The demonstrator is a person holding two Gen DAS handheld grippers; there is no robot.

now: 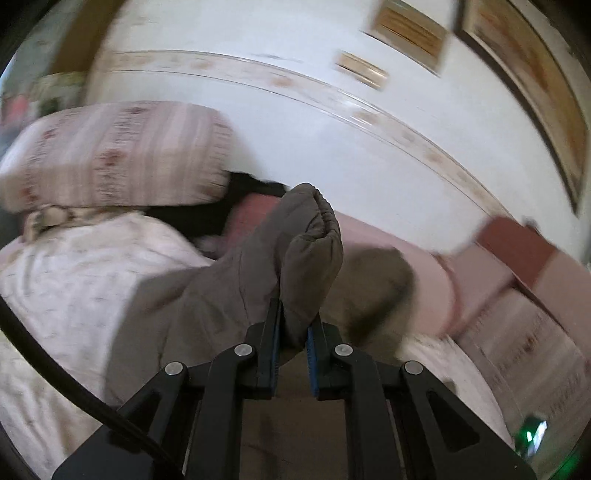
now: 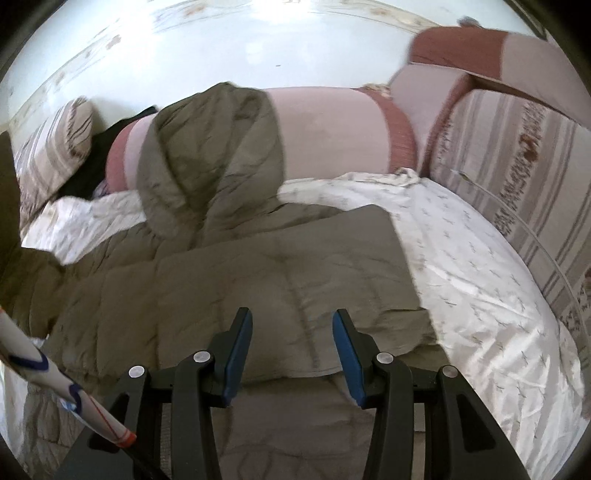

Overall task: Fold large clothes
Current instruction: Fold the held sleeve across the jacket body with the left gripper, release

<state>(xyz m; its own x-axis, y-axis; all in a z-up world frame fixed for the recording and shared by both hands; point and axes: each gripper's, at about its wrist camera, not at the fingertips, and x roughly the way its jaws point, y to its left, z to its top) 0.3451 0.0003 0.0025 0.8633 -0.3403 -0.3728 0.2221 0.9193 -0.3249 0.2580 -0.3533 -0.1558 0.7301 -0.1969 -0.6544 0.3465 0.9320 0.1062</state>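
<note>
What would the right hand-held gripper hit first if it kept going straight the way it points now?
Probably the quilted olive jacket spread on the bed: it fills the line ahead of the open right hand-held gripper, whose jaws hold nothing. Depth is hard to judge.

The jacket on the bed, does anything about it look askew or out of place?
Yes. The jacket lies flat, but its hood is propped up against the pink bolster rather than lying flat. One sleeve cuff is lifted off the bed, pinched in the left gripper.

Count: 1 jacket (image 2: pixel 258 258), 2 grippers – left (image 1: pixel 294 332), right (image 2: pixel 292 332), 1 bolster (image 2: pixel 325 129), 3 frames (image 1: pixel 410 31) on wall, 1 sheet (image 2: pixel 461 251).
</note>
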